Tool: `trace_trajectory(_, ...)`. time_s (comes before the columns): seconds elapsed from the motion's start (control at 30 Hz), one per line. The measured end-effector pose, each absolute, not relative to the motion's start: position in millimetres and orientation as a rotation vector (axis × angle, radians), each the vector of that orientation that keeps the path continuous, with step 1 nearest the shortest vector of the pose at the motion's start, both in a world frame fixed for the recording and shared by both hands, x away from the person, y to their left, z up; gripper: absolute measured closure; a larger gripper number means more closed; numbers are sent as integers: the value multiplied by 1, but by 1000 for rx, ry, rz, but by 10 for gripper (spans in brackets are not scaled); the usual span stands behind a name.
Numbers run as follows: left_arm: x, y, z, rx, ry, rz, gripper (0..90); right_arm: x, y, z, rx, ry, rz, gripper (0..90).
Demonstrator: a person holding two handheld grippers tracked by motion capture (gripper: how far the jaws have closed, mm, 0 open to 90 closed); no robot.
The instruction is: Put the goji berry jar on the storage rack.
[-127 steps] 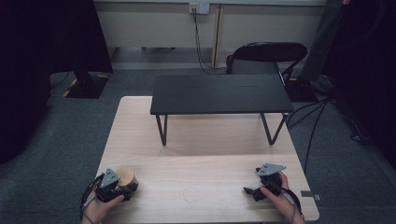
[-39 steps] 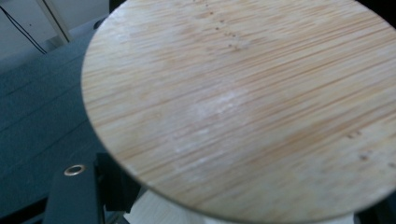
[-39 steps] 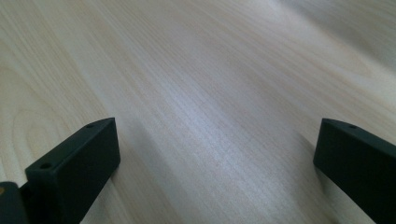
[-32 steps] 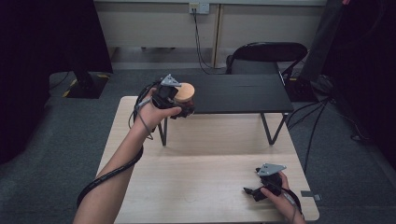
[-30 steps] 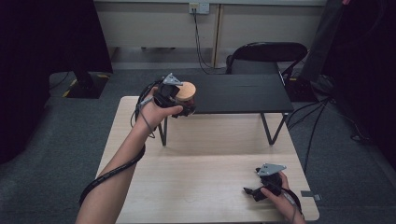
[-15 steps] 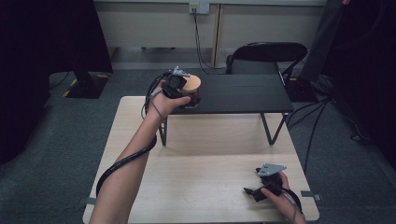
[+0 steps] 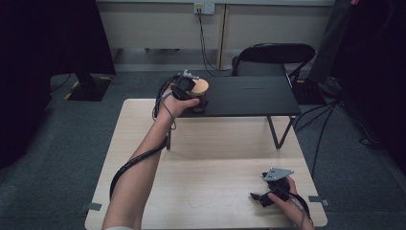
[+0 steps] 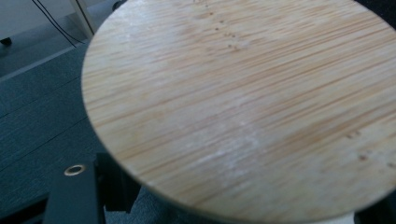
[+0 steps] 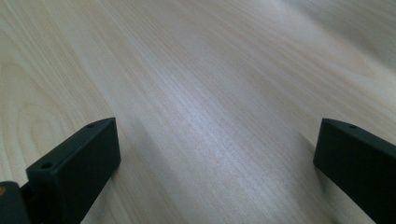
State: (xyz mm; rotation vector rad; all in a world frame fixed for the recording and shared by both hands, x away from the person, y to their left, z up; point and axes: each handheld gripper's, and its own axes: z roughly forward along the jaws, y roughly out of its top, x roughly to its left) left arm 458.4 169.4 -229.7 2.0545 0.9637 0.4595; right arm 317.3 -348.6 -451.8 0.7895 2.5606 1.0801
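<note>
In the high view the left gripper [image 7: 194, 93], at the end of an outstretched forearm, pinches a round container with a bamboo lid [image 7: 199, 86] at the left end of the small black raised table [image 7: 249, 96], which stands on the far part of the light wooden table [image 7: 210, 158], while the right gripper [image 7: 261, 196] rests near the wooden table's near right corner. In the left gripper view the bamboo lid [image 8: 243, 102] sits just in front of the camera, above one black jaw at lower left. In the right gripper view the two black jaws stand spread wide over bare wood grain [image 9: 210, 93] with nothing between them.
</note>
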Motion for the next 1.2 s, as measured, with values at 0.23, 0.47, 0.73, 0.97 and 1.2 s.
trace_trajectory(0.23, 463, 166, -232, 2060, 963, 462, 256, 318, -349, -452, 785, 2564, 1081, 0)
trace_trajectory(0.47, 465, 164, -235, 2059, 959, 462, 255, 318, -350, -452, 781, 2566, 1082, 0)
trace_trajectory(0.73, 465, 163, -237, 2046, 958, 472, 254, 318, -350, -452, 780, 2567, 1082, 0)
trace_trajectory(0.97, 464, 166, -239, 2022, 963, 460, 243, 318, -350, -452, 780, 2567, 1082, 0)
trace_trajectory(1.2, 458, 171, -236, 2020, 969, 479, 172, 318, -350, -452, 779, 2567, 1082, 0)
